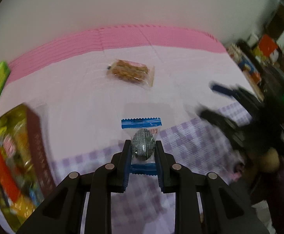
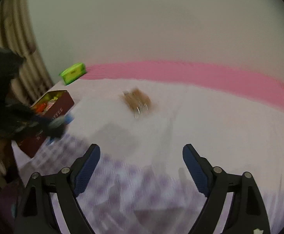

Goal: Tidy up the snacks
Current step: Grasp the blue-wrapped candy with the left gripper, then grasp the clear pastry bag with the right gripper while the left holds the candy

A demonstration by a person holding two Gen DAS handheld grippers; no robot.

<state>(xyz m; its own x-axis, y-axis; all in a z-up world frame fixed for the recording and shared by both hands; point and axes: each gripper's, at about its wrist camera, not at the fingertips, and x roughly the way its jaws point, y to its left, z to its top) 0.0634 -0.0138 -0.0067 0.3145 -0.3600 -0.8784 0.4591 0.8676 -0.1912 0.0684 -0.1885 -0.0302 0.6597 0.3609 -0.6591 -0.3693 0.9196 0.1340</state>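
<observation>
Our left gripper (image 1: 143, 146) is clamped on a wrapped candy (image 1: 143, 146) with blue-edged wrapping, its print too small to read. Our right gripper (image 2: 141, 152) hangs open above the cloth (image 2: 200, 120). Beyond lie a cracker pack (image 1: 131, 72) and a snack-filled box (image 2: 52, 104) lettered "FFEE", beside a green box (image 2: 73, 73).

We're in a home, prob. a bedroom or living rm. We see a worktop (image 1: 79, 97) under a white, pink-edged cloth w/ a lilac check cloth (image 1: 190, 142) on top, a plain wall behind, pleated curtains (image 2: 15, 44) at the upper left of the right wrist view, and a cluttered shelf (image 1: 258, 62) of colourful boxes at the upper right of the left wrist view.
</observation>
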